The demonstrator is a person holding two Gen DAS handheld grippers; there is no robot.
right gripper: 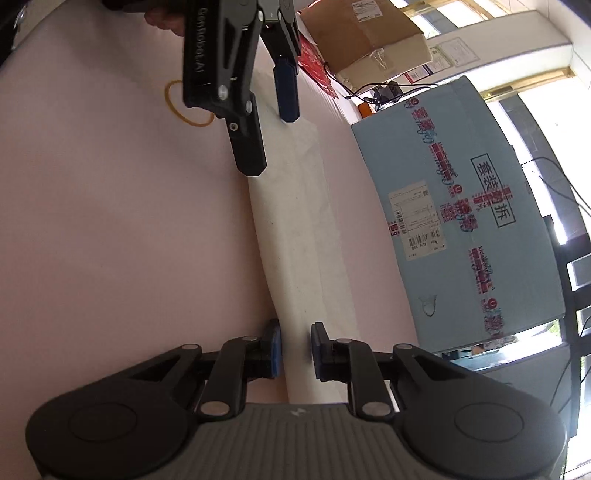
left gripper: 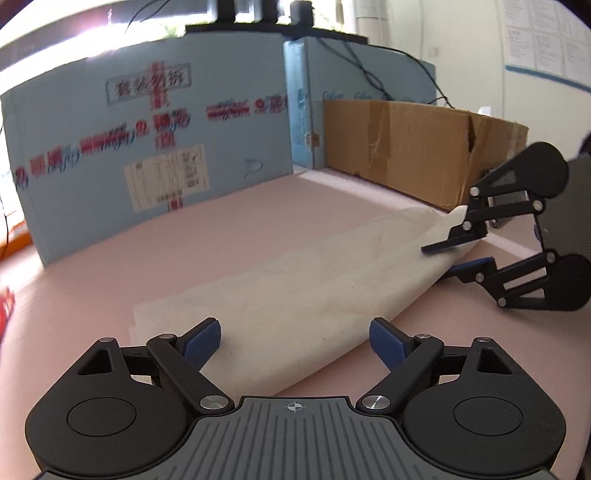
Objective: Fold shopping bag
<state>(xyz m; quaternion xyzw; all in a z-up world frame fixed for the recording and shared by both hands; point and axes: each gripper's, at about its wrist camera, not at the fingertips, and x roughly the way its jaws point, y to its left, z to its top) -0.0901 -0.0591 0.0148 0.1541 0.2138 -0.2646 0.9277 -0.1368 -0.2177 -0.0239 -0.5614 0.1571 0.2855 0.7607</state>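
**Right jaws nipping the bag's end, left jaws spread wide at the other**

Right gripper (right gripper: 295, 349) narrowed onto the cream shopping bag (left gripper: 295, 295), blue pads (right gripper: 275, 350) on either side of a raised fold of cloth at the bag's near end in the right wrist view; seen from the left wrist camera as one finger above the cloth and one below, with the bag's corner lifted between them (left gripper: 456, 254). Whether the pads actually press the fabric: hard to tell, though the gap is small and filled with cloth. Left gripper (left gripper: 295, 341) released, fingers far apart, straddling the bag's opposite end without touching it on either side; from the right wrist camera, hanging above the far end of the bag (right gripper: 275, 144).

Bag lying as a long, narrow, flattened strip on the pink table surface (left gripper: 184, 251), running from one gripper to the other, flat for most of its length and rising only at the right gripper's end.

Behind the bag, a large light-blue carton (left gripper: 147, 155) with red printed tape and a white shipping label, standing upright on the table. Beside it, a brown cardboard box (left gripper: 406, 147) with torn tape. On the pink surface near the left gripper, a thin yellow-brown ring (right gripper: 184, 107). Part of a hand (right gripper: 166, 18) visible at the top edge, behind the left gripper.
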